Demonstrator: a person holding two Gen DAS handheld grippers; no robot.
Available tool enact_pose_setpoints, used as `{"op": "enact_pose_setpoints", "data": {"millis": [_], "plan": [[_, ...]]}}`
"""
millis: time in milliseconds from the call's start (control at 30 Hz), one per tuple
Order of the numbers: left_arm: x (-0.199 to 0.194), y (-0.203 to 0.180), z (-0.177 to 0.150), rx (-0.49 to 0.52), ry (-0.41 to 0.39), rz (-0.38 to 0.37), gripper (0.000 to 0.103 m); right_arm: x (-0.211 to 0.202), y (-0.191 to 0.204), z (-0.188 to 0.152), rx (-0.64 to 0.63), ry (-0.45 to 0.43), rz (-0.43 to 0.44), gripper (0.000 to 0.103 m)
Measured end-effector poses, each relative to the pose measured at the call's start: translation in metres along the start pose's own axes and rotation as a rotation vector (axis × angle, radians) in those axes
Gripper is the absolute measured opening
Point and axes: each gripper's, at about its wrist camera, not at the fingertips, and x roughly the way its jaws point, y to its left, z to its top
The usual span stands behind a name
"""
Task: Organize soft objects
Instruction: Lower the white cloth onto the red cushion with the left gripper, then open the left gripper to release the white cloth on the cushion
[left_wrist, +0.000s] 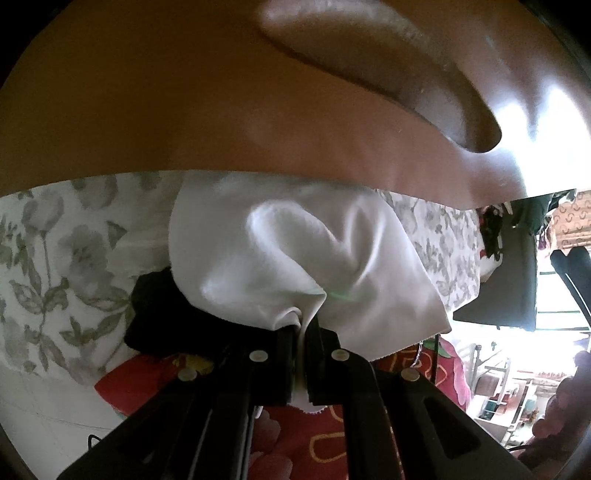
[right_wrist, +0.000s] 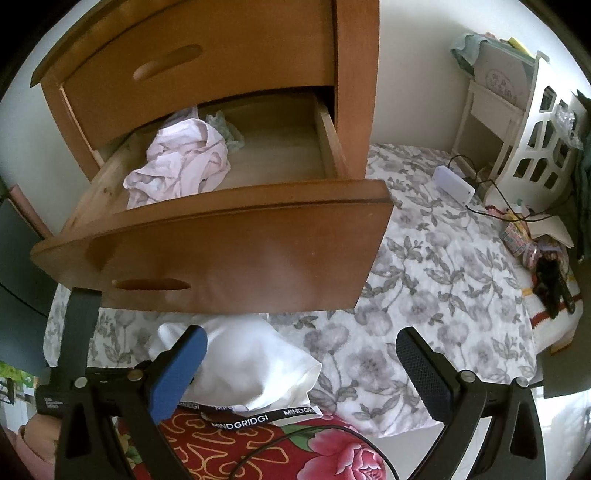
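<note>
Left gripper pinches the floppy white cloth by a bunched fold; right gripper gapes wide, empty. Light, drapes easily.

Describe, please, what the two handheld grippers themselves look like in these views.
Both are black plastic frames with round silver rivets at the pivots. The right gripper has long fingers; the left one carries a blue pad, the right a dark textured one. The left gripper shows black fingers.
</note>
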Motion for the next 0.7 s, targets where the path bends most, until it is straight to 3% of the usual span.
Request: {"op": "enact_pose_setpoints", "data": {"millis": [167, 300, 333, 467, 567, 700], "plan": [[-0.007, -0.003, -0.003, 0.011, -0.021, 0.017, 0.008, 0.0, 0.0, -0.001, 0.002, 0.002, -0.002, 0.103], [-0.019, 0.0, -0.004, 0.015, -0.051, 0.063, 0.038, 0.0, 0.0, -0.001, 0.004, 0.003, -0.003, 0.103], [-0.023, 0.001, -0.004, 0.014, -0.061, 0.072, 0.042, 0.0, -0.001, -0.001, 0.004, 0.002, -0.003, 0.103], [-0.037, 0.01, -0.003, -0.008, -0.091, 0.071, 0.044, 0.001, -0.001, -0.002, 0.005, 0.005, -0.002, 0.103], [-0.046, 0.019, -0.001, -0.033, -0.116, 0.096, 0.059, 0.002, -0.001, -0.002, 0.001, 0.008, -0.001, 0.103], [-0.054, 0.03, -0.001, -0.064, -0.142, 0.097, 0.062, 0.003, 0.0, -0.002, 0.0, 0.01, -0.003, 0.103]]}}
